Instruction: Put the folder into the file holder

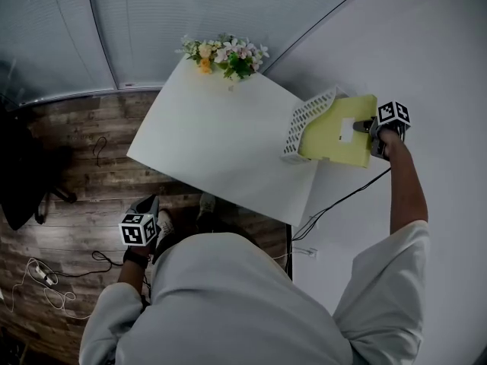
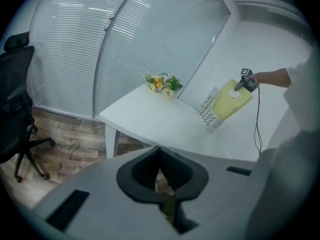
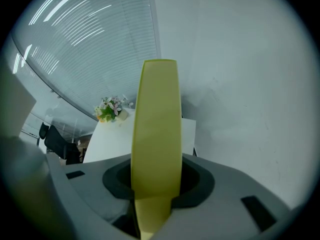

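Observation:
A yellow folder [image 1: 338, 131] hangs at the white table's [image 1: 221, 139] right end, its lower edge against the white perforated file holder [image 1: 304, 120], which is tilted. My right gripper [image 1: 373, 126] is shut on the folder's far right side and points steeply down. In the right gripper view the folder [image 3: 156, 124] stands edge-on between the jaws of the right gripper [image 3: 156, 176]. From the left gripper view the folder [image 2: 232, 100] and the holder [image 2: 207, 109] show far off. My left gripper [image 1: 148, 204] hangs low by my left side over the floor, jaws together, nothing in them.
A small pot of flowers [image 1: 224, 55] stands at the table's far corner. A black office chair [image 1: 23, 173] is on the wooden floor at left. Cables [image 1: 46, 280] lie on the floor, and one cable [image 1: 335, 204] trails from the right gripper. A white wall runs along the right.

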`<move>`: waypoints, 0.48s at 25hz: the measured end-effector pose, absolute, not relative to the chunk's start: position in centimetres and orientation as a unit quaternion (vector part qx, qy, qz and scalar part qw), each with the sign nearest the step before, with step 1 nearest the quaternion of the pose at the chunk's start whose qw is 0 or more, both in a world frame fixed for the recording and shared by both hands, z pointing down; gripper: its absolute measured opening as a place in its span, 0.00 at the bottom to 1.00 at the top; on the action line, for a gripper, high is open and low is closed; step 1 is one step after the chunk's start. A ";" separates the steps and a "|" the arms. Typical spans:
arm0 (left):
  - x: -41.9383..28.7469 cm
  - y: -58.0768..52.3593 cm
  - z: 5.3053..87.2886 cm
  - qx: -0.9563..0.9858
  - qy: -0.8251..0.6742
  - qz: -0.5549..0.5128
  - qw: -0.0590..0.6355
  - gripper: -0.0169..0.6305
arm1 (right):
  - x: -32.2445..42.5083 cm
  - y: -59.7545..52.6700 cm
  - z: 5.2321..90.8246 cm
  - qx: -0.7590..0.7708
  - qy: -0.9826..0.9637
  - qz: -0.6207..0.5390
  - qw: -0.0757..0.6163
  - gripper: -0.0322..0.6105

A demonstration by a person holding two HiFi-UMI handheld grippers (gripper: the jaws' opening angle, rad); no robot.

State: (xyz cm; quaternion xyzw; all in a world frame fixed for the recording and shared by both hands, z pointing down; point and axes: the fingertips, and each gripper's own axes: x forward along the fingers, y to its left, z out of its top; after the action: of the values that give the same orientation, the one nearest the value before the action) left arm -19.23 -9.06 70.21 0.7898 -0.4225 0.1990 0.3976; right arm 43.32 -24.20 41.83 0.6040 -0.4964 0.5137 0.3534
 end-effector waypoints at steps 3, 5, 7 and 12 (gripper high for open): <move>-19.2 -8.9 70.5 0.785 -0.427 0.198 0.403 0.04 | 43.5 -25.0 42.7 0.596 -0.492 0.521 0.361 0.29; -19.2 -8.7 70.8 0.781 -0.431 0.197 0.407 0.04 | 43.6 -25.6 43.3 0.591 -0.490 0.525 0.367 0.29; -19.3 -8.5 71.0 0.777 -0.435 0.196 0.410 0.04 | 43.5 -26.1 44.0 0.586 -0.487 0.529 0.373 0.29; -19.5 -8.3 71.6 0.766 -0.449 0.193 0.418 0.04 | 43.6 -27.1 46.1 0.575 -0.478 0.537 0.391 0.29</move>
State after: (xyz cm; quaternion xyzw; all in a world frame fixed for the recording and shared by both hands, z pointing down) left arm -19.48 -8.33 71.61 0.7659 -0.4493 0.1925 0.4177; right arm 43.57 -27.07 46.12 0.5746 -0.4780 0.5371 0.3910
